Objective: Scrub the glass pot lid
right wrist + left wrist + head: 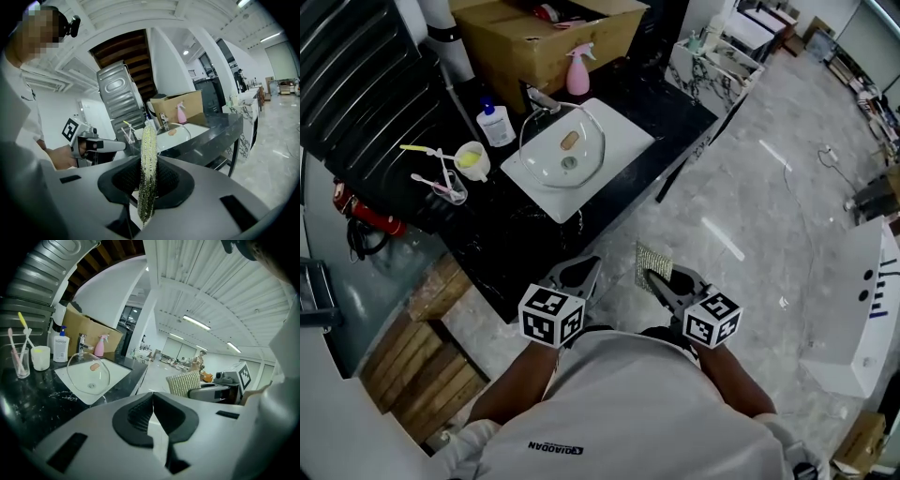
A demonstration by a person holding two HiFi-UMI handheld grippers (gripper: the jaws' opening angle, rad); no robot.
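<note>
lid (565, 145) in sink (619, 141), far left on table (506, 234) | left tongs (579, 272) together, empty, nearer it | right tongs (661, 284) clamped on sponge (652, 265) | both well short, so the reach is far-left imo

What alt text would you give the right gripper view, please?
The right gripper pinches a silvery scouring pad edge-on between its jaws. Beyond, the glass lid rests on a white basin on a black counter; the left gripper is at left.

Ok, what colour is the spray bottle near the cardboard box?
Pink. The spray bottle shows best in the head view, beside the cardboard box.
</note>
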